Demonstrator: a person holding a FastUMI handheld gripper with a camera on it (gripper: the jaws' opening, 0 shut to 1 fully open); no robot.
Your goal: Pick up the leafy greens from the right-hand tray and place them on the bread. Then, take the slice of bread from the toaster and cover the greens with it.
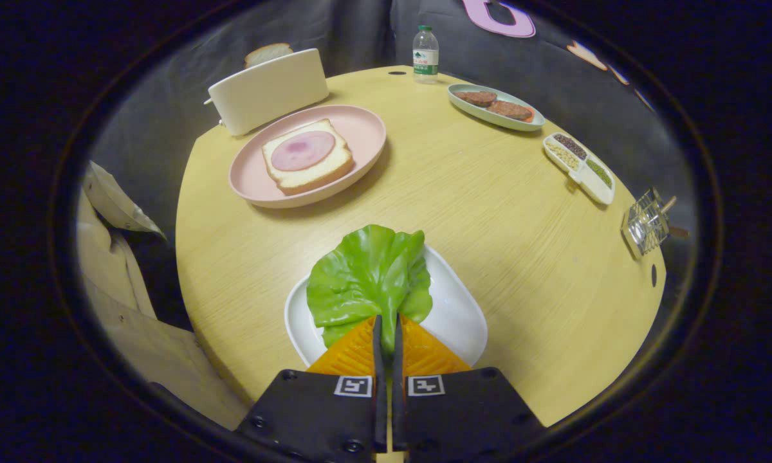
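Gripper (386, 331) nearly closed, pinching green lettuce leaf (368, 276) at its stem end over white tray (460, 315); ham-topped bread (307, 156) waits at 11 o'clock.

gripper (386, 331) fingers nearly together, pinching the near edge of the lettuce leaf (370, 276). leaf hangs over the white tray (457, 315) just ahead of the fingers. beyond it: pink plate (367, 132) with a bread slice (309, 157) topped by a round ham slice (302, 150). white toaster (267, 90) just behind the plate, second bread slice (267, 53) poking out the top. further right: water bottle (425, 54), green dish (527, 121) with meat patties, divided dish (582, 168) of grains.
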